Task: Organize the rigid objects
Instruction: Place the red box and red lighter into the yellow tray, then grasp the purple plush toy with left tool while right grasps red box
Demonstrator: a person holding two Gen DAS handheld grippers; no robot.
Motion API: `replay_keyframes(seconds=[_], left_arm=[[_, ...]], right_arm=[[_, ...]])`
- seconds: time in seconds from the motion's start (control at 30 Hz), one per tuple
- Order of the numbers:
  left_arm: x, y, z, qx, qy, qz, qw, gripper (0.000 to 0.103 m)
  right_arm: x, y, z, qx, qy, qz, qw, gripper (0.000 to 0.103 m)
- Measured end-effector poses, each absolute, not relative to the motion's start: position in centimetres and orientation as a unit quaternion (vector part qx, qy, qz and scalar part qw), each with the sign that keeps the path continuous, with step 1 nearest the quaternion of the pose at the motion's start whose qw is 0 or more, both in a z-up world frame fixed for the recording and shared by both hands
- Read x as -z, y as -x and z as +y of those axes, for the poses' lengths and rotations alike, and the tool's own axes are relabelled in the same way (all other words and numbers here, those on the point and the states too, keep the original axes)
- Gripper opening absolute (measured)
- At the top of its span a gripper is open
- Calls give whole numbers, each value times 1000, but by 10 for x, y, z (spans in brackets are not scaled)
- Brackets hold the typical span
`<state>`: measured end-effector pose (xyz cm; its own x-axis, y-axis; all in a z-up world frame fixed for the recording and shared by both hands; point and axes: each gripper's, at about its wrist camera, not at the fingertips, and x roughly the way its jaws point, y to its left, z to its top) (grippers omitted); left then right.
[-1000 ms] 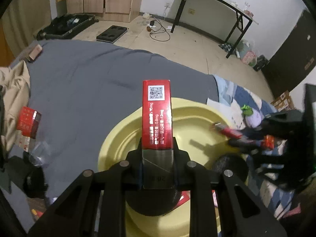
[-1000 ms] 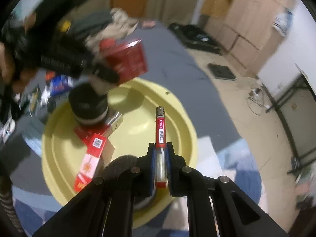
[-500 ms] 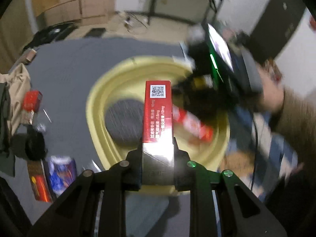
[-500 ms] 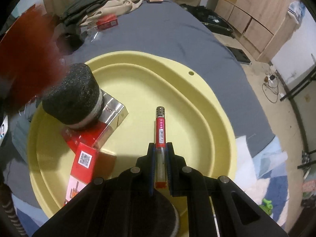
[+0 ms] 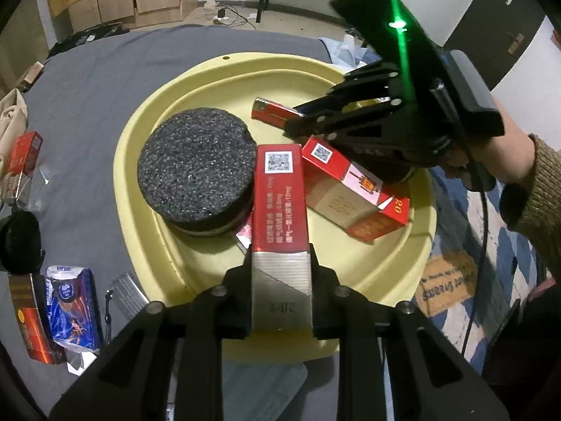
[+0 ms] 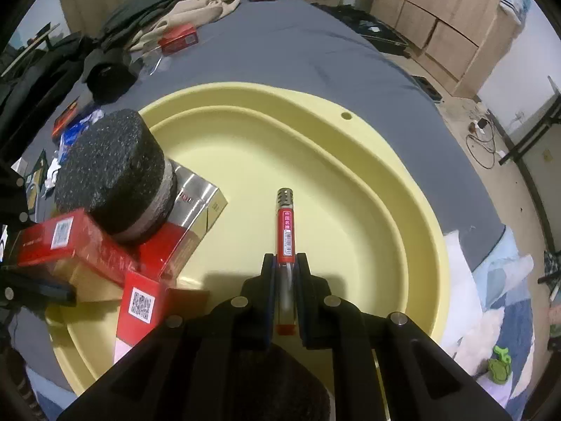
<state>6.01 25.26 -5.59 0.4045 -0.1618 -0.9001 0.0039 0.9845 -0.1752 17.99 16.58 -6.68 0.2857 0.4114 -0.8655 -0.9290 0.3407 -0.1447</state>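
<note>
On the left side of the grey bedsheet [image 5: 105,70], outside the yellow tray [image 5: 140,161], lie a small red pack [image 5: 26,149], a black round thing [image 5: 19,242], a blue packet [image 5: 72,307] and a dark red box [image 5: 29,326], so little free room is there. Inside the tray's raised rim, the left part is filled by a black rough disc [image 5: 196,172], round and grainy. Just beside it, the left gripper [image 5: 280,273] is clamped on a red carton [image 5: 278,193], a long glossy box with a silver end, held over the tray. To its right a red and gold box [image 5: 354,196] lies flat on the tray floor. Farther right, the right gripper [image 6: 284,273] is closed on a red lighter [image 6: 285,231], slim with a metal tip, above the smooth bare part of the tray, where open room is widest.
</note>
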Motion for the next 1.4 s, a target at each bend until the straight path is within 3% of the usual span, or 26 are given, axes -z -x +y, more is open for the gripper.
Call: replay_keyframes(seconds=[0.03,0.07,0.13,0.17,0.33,0.4,0.63,0.93,1.17,1.4], left_arm=[[57,-61,253,40,67,545,835,42],[58,-60,253,29,62,548,833,61],[52,-52,251,12,51,543,838,83],[47,-49,251,8,49,534,844,92],[8,-39,250,-31,50,498,865,103],[-12,-42,245,-36,61,483,873,103],[-61,-45,183,-7,87,437,895,103],[-42,-49,91,46,82,453,886,103],[-29,-77,67,80,66,472,876,103],[-8,-172,47,89,12,502,860,103]], right_arm=[[65,-179,163,-461,338,376,729,17],[63,-177,161,-458,336,374,733,22],[58,-173,153,-453,329,369,742,50],[54,-170,147,-457,319,365,746,55],[20,-154,105,-438,264,330,793,96],[2,-146,77,-421,222,314,821,101],[-34,-98,-67,-364,67,296,881,103],[-16,-38,-241,-268,25,290,918,103],[-11,-68,-262,-291,-32,318,902,103],[10,-146,-273,-321,-19,360,876,103]])
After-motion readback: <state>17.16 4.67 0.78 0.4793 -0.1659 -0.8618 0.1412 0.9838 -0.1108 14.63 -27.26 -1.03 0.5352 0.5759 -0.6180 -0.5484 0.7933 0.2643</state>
